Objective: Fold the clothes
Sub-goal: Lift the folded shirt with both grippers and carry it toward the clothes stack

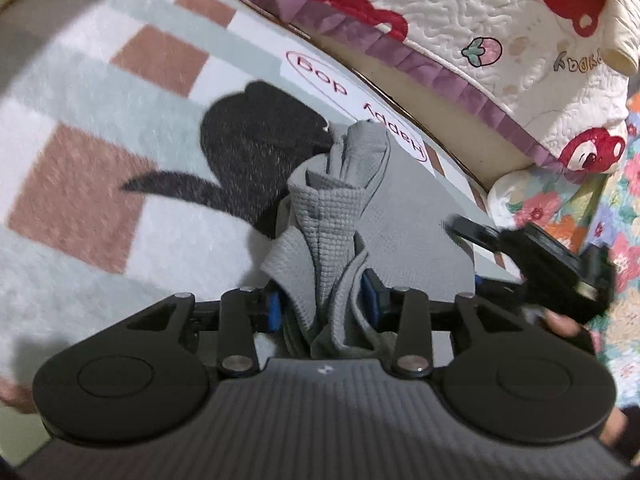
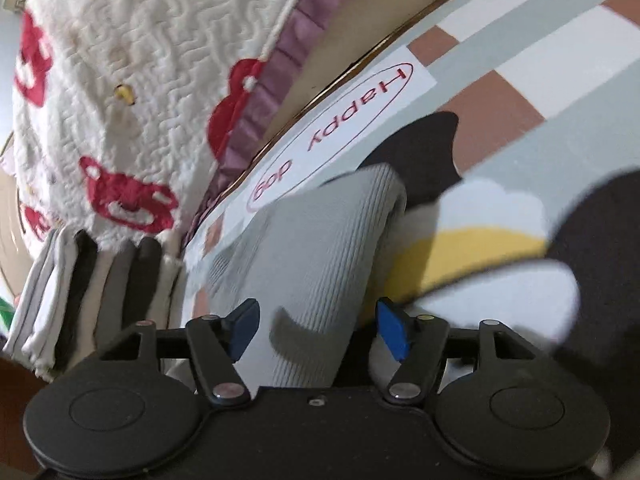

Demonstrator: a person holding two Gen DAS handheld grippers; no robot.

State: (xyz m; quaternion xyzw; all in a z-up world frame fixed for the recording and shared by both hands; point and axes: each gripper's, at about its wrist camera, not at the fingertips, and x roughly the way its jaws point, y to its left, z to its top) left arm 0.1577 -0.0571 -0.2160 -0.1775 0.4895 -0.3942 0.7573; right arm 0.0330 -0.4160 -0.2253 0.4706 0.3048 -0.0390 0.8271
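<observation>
A grey knit garment (image 1: 340, 204) lies on a checked rug (image 1: 80, 128). My left gripper (image 1: 324, 304) is shut on a bunched fold of it, and the cloth rises in a ridge ahead of the blue pads (image 1: 273, 312). In the right wrist view the same grey garment (image 2: 316, 248) lies flat under my right gripper (image 2: 318, 330), whose blue pads (image 2: 394, 332) stand wide apart and hold nothing. The right gripper also shows in the left wrist view (image 1: 552, 264), at the garment's right edge.
A quilted white bedspread with red bears and a purple frill (image 1: 500, 40) hangs along the rug's far side. A stack of folded clothes (image 2: 92, 280) stands at the left of the right wrist view. The rug has a "Happy dog" label (image 2: 340, 128).
</observation>
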